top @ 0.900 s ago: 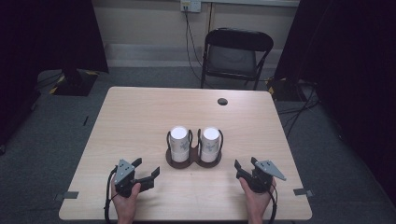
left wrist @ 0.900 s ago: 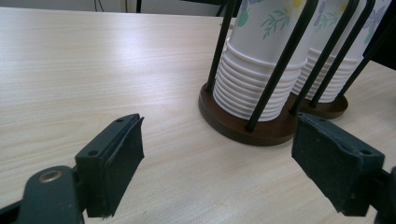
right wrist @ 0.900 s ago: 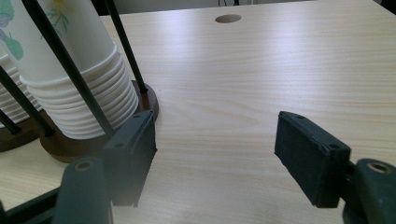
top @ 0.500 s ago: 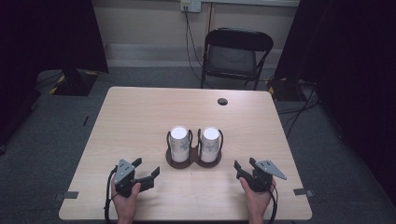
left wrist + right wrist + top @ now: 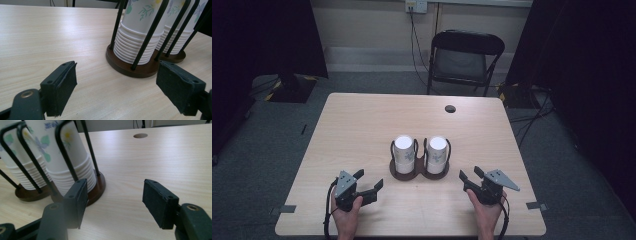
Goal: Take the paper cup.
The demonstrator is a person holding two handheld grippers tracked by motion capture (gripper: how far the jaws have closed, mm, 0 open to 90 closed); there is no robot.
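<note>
Nearest to me, my left gripper (image 5: 368, 181), held in my left hand (image 5: 346, 215) at the near edge of the table (image 5: 362, 130): jaws spread wide, nothing between the pads, seen in its own view as two black pads (image 5: 65, 86) standing over bare wood. My right gripper (image 5: 471, 175), held in my right hand (image 5: 484, 212) at the near right: jaws parted, nothing between them, pads (image 5: 155, 200) clear of everything. Between the two and a little farther out, the cup holder (image 5: 420, 170): a dark brown double base with black wire uprights, standing at the middle of the table. In its left ring, a stack of white paper cups (image 5: 403, 152) with a leaf and flower print, upright; in its right ring, a second stack of cups (image 5: 437, 152), upright, just beside the first. Both grippers lie apart from the holder, one to each side. Farther on, a round cable hole (image 5: 450, 108) near the far edge of the table. Beyond the table, a black folding chair (image 5: 464, 60) on grey carpet, against the wall.
</note>
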